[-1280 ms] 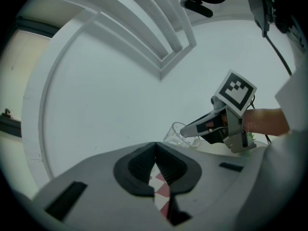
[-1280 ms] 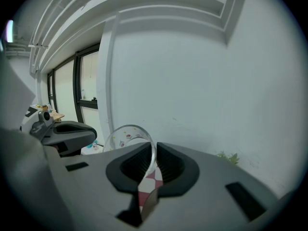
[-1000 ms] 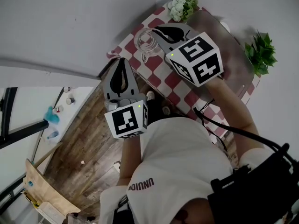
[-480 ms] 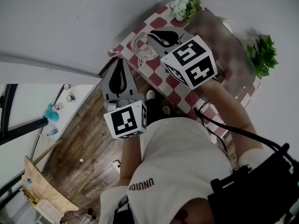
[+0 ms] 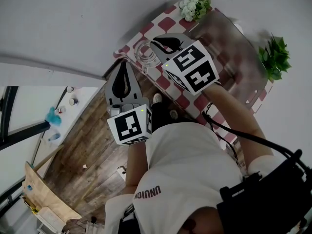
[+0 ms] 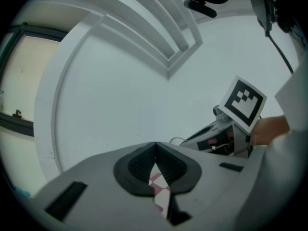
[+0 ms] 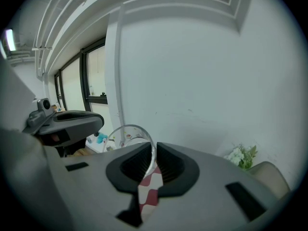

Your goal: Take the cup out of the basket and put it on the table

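Checked table [image 5: 167, 23] beneath; right claw [image 7: 154, 150] pinching cup [image 7: 126, 134] rim.

I'm looking into a homely dining room: checked tablecloth [image 5: 168, 24], white flowers [image 5: 195, 4], potted plant [image 5: 274, 57], wooden floor [image 5: 87, 150].

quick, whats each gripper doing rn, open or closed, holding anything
left gripper: shut, nothing between its jaws.
right gripper: shut on the wall of the glass cup.
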`<action>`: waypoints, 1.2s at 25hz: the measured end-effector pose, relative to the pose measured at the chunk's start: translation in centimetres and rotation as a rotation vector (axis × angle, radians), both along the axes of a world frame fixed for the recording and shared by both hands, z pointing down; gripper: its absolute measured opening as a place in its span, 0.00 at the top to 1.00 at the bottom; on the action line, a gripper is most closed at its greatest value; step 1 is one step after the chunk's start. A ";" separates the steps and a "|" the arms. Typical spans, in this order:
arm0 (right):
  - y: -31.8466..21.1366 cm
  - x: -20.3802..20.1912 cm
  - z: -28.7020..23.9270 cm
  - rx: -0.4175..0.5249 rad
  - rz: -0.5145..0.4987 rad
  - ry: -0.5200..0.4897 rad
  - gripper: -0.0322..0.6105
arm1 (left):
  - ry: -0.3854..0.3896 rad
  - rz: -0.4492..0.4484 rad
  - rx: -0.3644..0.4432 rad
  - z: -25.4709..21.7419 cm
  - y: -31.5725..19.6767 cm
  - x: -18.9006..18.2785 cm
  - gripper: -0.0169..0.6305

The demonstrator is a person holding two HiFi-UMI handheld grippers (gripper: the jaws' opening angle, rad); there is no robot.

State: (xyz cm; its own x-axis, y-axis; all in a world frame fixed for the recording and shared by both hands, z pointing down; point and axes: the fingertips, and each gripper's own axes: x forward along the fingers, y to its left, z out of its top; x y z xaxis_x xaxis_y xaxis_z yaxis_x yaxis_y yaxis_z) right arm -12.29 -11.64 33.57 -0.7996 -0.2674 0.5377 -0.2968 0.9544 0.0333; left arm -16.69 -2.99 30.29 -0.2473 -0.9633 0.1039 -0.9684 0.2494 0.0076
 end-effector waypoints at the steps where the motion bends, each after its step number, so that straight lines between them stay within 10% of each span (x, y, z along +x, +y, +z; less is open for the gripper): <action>1: 0.1 -0.1 0.2 -0.004 -0.001 0.003 0.88 | 0.001 -0.002 0.000 0.0 0.0 -0.1 0.95; 30: 2.2 -1.4 4.0 -0.084 -0.012 0.041 0.88 | -0.002 -0.028 -0.022 0.6 0.4 -0.9 0.95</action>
